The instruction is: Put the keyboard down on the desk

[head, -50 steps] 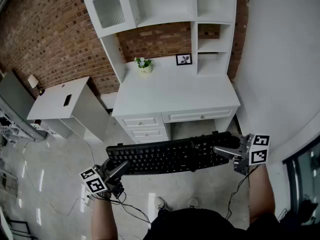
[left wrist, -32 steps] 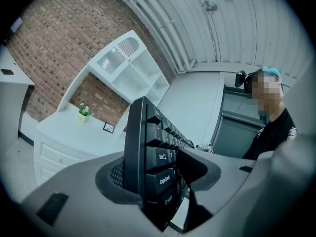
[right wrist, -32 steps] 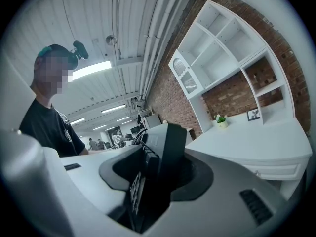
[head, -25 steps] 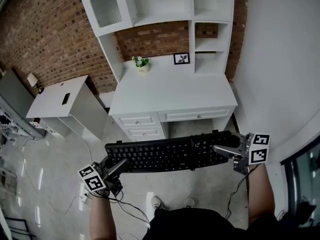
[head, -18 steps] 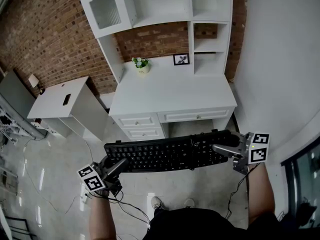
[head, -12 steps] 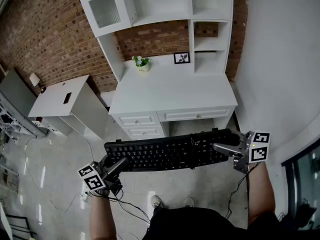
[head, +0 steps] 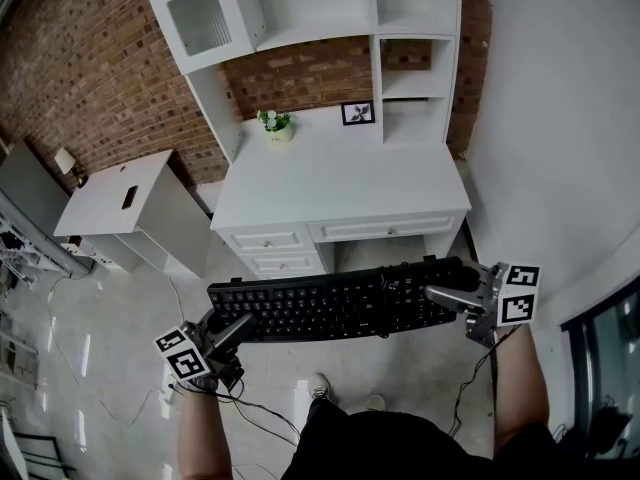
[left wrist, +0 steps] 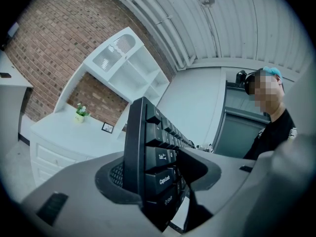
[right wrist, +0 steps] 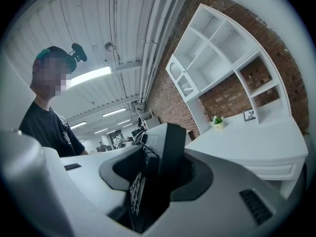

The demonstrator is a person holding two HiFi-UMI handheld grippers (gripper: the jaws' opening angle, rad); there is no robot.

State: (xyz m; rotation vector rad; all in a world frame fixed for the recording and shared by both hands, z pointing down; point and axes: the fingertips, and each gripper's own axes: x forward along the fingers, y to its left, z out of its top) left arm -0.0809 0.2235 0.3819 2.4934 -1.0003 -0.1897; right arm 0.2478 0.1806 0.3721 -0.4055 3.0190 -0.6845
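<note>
You are holding the keyboard (head: 340, 308) in the air above the floor, gripped at both ends. Your left gripper (head: 236, 331) is clamping its 9 o'clock end and your right gripper (head: 446, 297) its 3 o'clock end. Each pair of jaws is standing partly closed and pressing on the keyboard's edge.

Its long axis is running from 9 to 3 o'clock, roughly parallel to the front edge of the desk (head: 340, 183). The desk is lying at 12 o'clock from the keyboard, well apart, and neither hand is clearly nearer to it. As I am judging it, the coming move is asking you to carry both ends forward together, without letting one end lead.

The middle of the desk top is lying bare. A small plant (head: 272, 124) and a picture frame (head: 357, 113) are standing at its far edge, below the shelves (head: 300, 8), out of your way. A low cabinet (head: 120, 200) is sitting at 10 o'clock, well off your path.
</note>
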